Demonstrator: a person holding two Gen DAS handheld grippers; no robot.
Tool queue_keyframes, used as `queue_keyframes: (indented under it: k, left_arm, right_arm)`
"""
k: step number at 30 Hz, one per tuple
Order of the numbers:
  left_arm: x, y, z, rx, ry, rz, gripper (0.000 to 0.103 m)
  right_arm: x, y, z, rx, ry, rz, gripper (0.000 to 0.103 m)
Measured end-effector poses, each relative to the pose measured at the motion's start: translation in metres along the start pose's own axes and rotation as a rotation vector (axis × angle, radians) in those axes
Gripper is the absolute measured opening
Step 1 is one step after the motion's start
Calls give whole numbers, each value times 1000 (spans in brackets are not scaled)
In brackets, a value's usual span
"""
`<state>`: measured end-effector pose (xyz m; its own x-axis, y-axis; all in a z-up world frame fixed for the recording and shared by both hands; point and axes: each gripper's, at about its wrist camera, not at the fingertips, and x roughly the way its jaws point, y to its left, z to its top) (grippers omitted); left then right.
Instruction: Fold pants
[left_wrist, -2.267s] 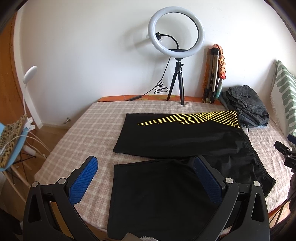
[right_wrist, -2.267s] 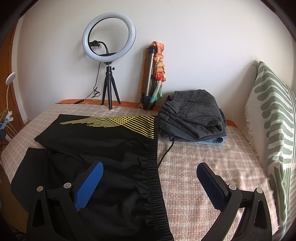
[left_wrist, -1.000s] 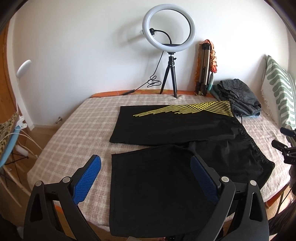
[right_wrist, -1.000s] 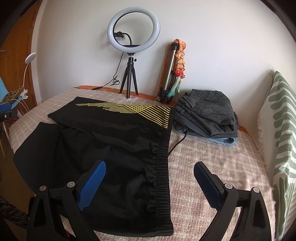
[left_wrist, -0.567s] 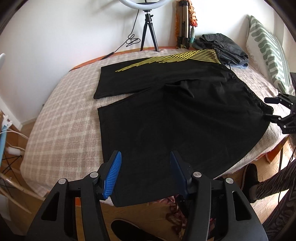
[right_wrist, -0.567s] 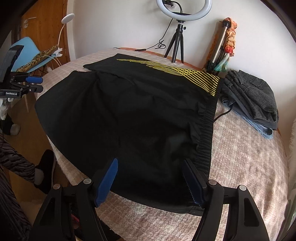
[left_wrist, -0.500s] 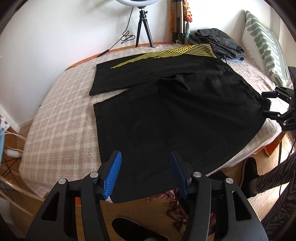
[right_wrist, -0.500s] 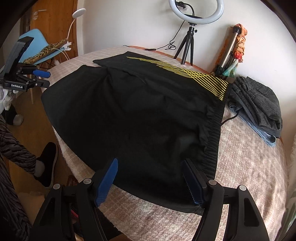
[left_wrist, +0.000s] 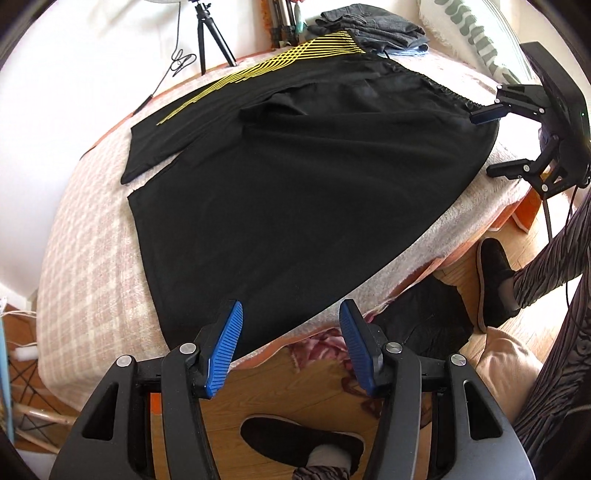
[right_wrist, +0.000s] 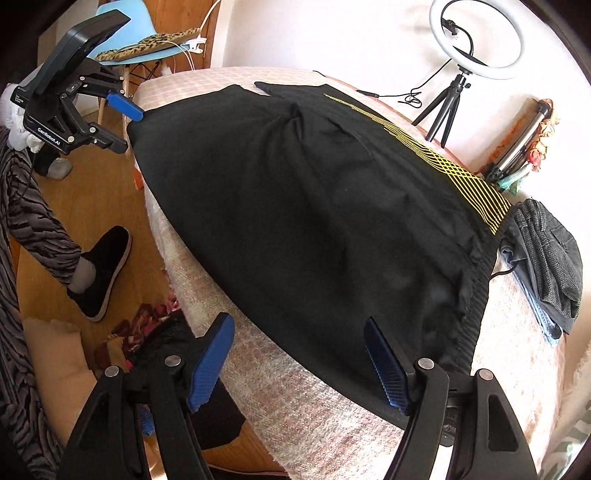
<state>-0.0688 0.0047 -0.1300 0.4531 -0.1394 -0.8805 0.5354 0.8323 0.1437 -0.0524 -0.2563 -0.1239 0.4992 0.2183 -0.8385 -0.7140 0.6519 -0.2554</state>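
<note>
Pants (left_wrist: 295, 192) spread flat on bed (left_wrist: 85, 258), near edge at bed's front. Both grippers now dropped low from earlier high hover: left gripper (left_wrist: 291, 332) at hem corner, right gripper (right_wrist: 299, 354) at waistband corner, fingers (left_wrist: 225, 347) parted, gripping nothing. Probably poised to pinch for first fold.

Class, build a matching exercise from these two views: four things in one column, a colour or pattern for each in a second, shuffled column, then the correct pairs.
Things:
1. pants
2. pillow
3. chair
4. finger pads

Descriptions:
A. green and white stripes
B. dark blue, ribbed
C. black with yellow lines
D. light blue

Pairs: 1-C, 2-A, 3-D, 4-B
</note>
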Motion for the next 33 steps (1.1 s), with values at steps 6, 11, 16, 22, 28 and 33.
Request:
queue_keyframes:
  k: [6, 11, 16, 22, 28, 33]
  left_arm:
    - [13, -12, -3, 75, 11, 23, 54]
    - [16, -13, -1, 93, -5, 75, 54]
    - [13, 0, 2, 42, -25, 18, 32]
    - [1, 6, 8, -12, -87, -32, 3]
    - [-13, 21, 27, -50, -164, -27, 2]
    - [-30, 43, 57, -77, -261, -6, 2]
  right_arm:
    - [6, -7, 11, 30, 18, 4, 26]
    - [1, -13, 18, 55, -13, 4, 12]
    - [-1, -14, 22, 62, -26, -7, 7]
    - [-6, -9, 27, 43, -46, -46, 2]
    - [-17, -17, 40, 54, -94, -129, 0]
    - [-27, -37, 64, 92, -146, -189, 0]
